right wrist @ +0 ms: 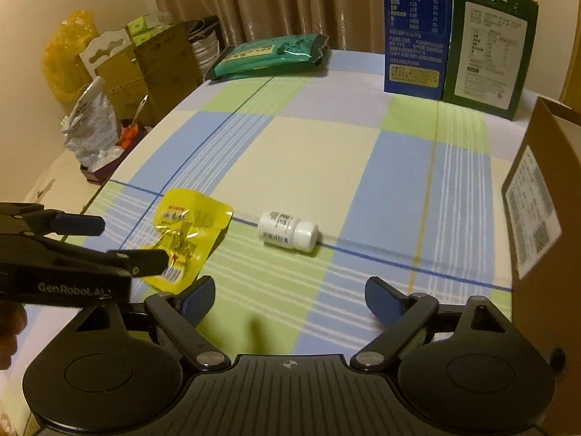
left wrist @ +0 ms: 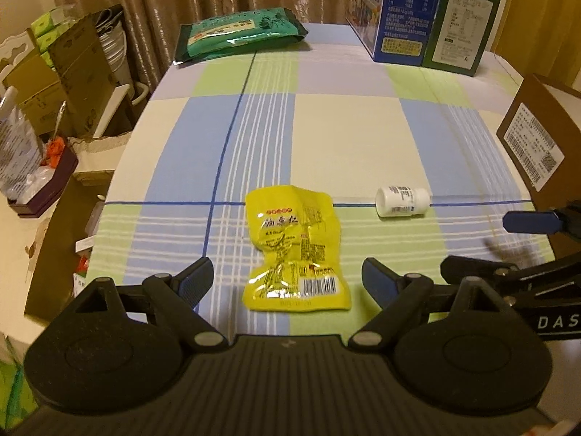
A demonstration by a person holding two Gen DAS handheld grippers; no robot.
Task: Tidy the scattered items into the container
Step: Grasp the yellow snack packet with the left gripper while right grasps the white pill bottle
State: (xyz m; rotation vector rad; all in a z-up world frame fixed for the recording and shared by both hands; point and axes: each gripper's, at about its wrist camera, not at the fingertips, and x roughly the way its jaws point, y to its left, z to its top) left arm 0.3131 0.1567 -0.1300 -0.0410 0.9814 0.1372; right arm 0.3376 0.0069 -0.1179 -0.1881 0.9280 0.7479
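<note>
A yellow snack packet (left wrist: 294,247) (right wrist: 189,232) lies flat on the checked tablecloth (left wrist: 345,130). My left gripper (left wrist: 288,279) is open, its fingers spread on either side of the packet's near end without touching it. To the packet's right, a small white bottle (left wrist: 401,201) (right wrist: 288,230) lies on its side. My right gripper (right wrist: 290,294) is open with nothing between its fingers, and the bottle is just ahead of it. A brown cardboard box (left wrist: 533,138) (right wrist: 537,196) with a white label stands at the right edge. Each gripper shows in the other's view: the right gripper (left wrist: 508,245), the left gripper (right wrist: 116,243).
At the back of the table lie a green foil packet (left wrist: 239,32) (right wrist: 268,56), a blue carton (left wrist: 406,11) (right wrist: 417,32) and a dark green carton (left wrist: 461,25) (right wrist: 490,47). Beyond the table's left edge stand cardboard boxes (left wrist: 72,72) and bags.
</note>
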